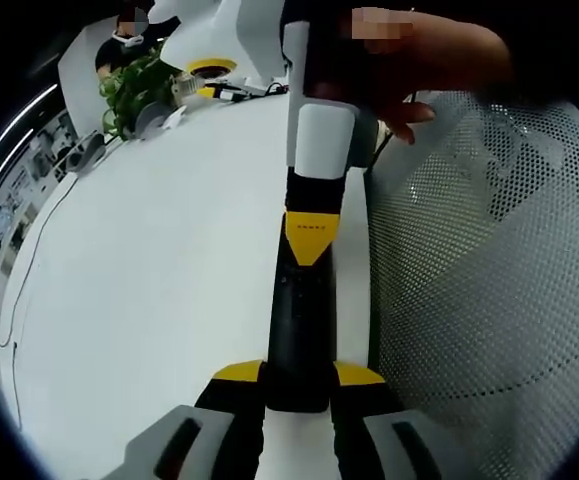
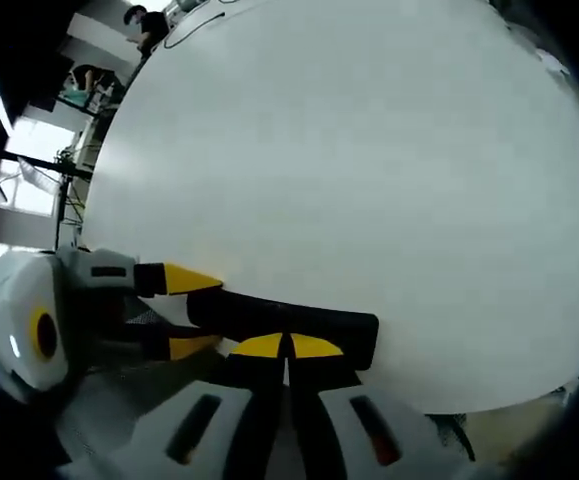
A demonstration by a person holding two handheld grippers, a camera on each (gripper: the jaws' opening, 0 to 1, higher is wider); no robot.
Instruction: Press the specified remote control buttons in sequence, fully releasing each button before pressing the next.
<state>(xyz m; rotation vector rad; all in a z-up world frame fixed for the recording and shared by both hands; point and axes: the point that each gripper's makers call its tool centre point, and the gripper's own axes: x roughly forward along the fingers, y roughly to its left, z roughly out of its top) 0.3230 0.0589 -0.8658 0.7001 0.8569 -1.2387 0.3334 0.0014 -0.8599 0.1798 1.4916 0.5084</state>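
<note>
A long black remote control [image 1: 299,320] lies lengthwise over the white table [image 1: 149,290]. My left gripper [image 1: 299,375] is shut on its near end, one yellow tip on each side. My right gripper [image 1: 311,238] comes down from the top with its yellow tips together on the remote's face. In the right gripper view the remote [image 2: 339,325] runs across the view, and my right gripper [image 2: 287,346] is shut with its tips on the remote's upper face. There the left gripper [image 2: 194,312] clamps the remote's left end.
A white mesh chair back [image 1: 489,260] stands right of the table edge. A green plant [image 1: 134,88], a yellow tape roll [image 1: 209,68] and cables sit at the table's far end. A hand [image 1: 439,60] holds the right gripper. People [image 2: 149,25] stand far off.
</note>
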